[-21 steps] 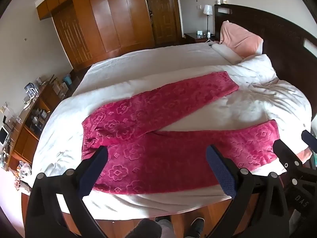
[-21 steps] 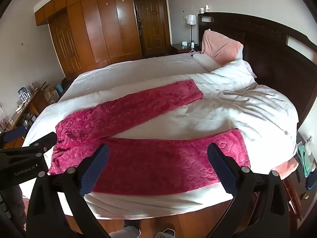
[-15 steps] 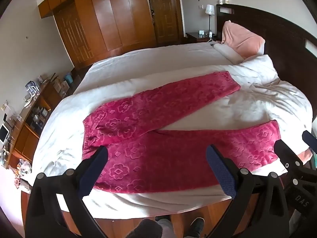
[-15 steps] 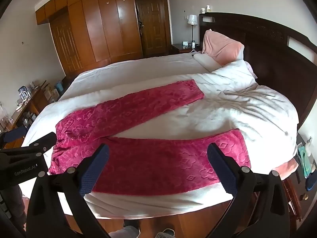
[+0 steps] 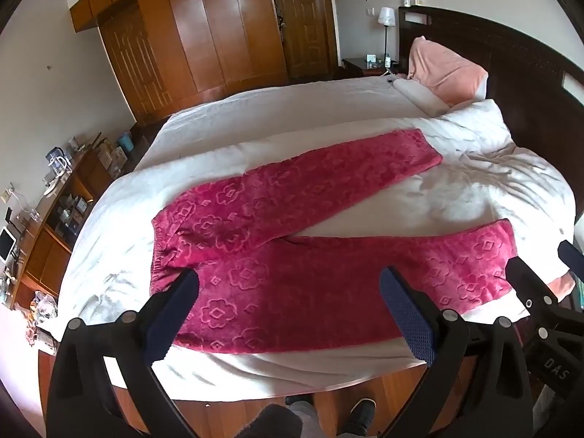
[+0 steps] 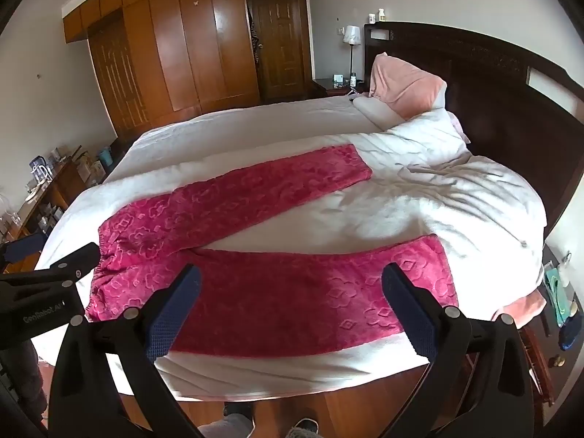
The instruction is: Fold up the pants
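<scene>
Left wrist view shows me the pink pants (image 5: 292, 255) spread flat on the white bed (image 5: 292, 116), 2 legs splayed, with my left gripper (image 5: 288, 310) and right gripper (image 6: 290, 310) both wide apart, holding nothing.

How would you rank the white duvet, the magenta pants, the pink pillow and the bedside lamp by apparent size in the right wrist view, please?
1. white duvet
2. magenta pants
3. pink pillow
4. bedside lamp, though it stands farthest away.
</scene>
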Demonstrator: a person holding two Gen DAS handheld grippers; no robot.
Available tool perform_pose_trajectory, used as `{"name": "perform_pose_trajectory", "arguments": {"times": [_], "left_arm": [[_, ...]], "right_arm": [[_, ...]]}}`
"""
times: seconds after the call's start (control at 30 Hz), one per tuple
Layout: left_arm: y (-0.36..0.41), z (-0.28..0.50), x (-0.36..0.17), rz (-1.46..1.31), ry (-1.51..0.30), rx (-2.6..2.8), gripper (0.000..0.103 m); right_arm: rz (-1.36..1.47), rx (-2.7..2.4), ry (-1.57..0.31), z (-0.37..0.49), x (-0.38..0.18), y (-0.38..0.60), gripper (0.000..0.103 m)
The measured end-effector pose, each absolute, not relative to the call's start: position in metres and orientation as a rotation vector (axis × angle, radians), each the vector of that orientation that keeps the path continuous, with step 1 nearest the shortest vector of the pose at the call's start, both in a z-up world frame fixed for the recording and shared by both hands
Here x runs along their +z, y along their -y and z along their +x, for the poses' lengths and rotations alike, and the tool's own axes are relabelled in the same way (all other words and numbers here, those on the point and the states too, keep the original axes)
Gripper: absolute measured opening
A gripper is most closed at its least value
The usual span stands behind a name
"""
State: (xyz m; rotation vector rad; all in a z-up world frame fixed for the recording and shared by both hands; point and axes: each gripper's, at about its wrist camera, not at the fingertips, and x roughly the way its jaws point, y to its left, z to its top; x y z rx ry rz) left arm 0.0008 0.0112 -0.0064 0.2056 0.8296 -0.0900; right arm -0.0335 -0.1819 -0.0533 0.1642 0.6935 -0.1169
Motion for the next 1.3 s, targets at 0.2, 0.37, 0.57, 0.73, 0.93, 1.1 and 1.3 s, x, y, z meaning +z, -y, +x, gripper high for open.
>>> {"name": "perform_pose_trajectory", "arguments": {"times": [0.2,0.37,0.57,0.73,0.93,1.1,1.3], "left_arm": [[-0.012,-0.001,-0.008,0.209,-0.836,-0.085,0.098],[-0.014,-0.002,-0.008,0.209,-0.841,-0.082,0.098],[-0.017,-0.002,-0.011,0.205,-0.848,-0.074,0.098],[-0.019,-0.001,-0.013,0.202,-0.858,-0.072,0.098],[-0.022,-0.001,-0.015,0.193,-0.867,-0.073,0.098],[-0.027,0.002,-0.018,0.156,-0.888,-0.089,0.098],[-0.031,0.003,-0.02,0.134,-0.902,-0.092,0.098]], "right_arm": [[0.153,-0.118,-0.691,-0.034,-0.053,0.181,0.1],[0.154,-0.117,-0.696,-0.036,-0.054,0.178,0.1],[0.142,-0.122,-0.698,-0.035,-0.055,0.177,0.1],[0.138,-0.123,-0.701,-0.035,-0.056,0.175,0.1],[0.133,-0.129,-0.705,-0.034,-0.057,0.173,0.1],[0.131,-0.131,-0.708,-0.033,-0.058,0.172,0.1],[0.127,-0.129,-0.712,-0.033,-0.059,0.169,0.1]]}}
